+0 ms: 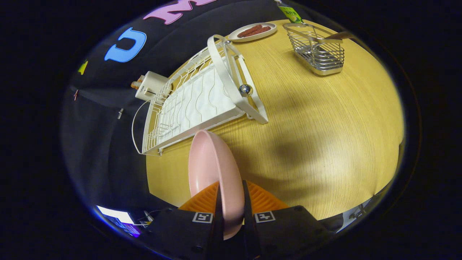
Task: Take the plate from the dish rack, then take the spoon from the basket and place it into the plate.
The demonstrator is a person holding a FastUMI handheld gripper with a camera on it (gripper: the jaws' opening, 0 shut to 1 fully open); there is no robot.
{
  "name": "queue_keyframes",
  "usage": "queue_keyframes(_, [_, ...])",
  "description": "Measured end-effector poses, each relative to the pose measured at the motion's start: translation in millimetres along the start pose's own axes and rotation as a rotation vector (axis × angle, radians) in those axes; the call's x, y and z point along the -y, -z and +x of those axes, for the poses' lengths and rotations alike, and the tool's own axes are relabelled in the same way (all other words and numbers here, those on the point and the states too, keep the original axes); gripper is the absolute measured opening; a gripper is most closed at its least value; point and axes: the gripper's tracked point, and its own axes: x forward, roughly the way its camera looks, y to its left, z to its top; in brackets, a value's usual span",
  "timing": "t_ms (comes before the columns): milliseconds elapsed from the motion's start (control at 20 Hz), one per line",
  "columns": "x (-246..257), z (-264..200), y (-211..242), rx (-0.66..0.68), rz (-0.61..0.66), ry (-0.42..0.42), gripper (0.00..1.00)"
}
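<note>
So on the wooden counter (306, 119) there's the white dish rack (196, 103), sitting empty just beyond the plate. Further back is a wire basket (317, 48) with the spoon (337, 36) handle poking out over its rim, and beside it a small plate of sausages (252, 31). A white box (149, 86) sits behind the rack. Nothing blocks the way to the basket. The fingers (232, 207) are clamped on the pink plate (213, 173), held edge-up above the counter.

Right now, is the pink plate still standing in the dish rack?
No, the pink plate is clamped between the gripper fingers, out of the dish rack.
</note>
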Motion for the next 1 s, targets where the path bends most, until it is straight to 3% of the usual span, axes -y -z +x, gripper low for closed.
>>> queue_keyframes(150, [11,5,-3,0.012,-0.024,0.056,0.32])
queue_keyframes(300, [30,6,-7,0.025,-0.064,0.143,0.46])
queue_keyframes(350, [37,9,-9,0.030,-0.084,0.166,0.45])
queue_keyframes(450, [38,3,-11,0.042,-0.089,0.162,0.60])
queue_keyframes(500, [38,2,-12,0.051,-0.087,0.162,0.74])
queue_keyframes(700, [45,-16,-24,0.101,-0.161,0.189,0.97])
queue_keyframes(1000, [27,-81,-65,0.288,-0.328,0.154,0.97])
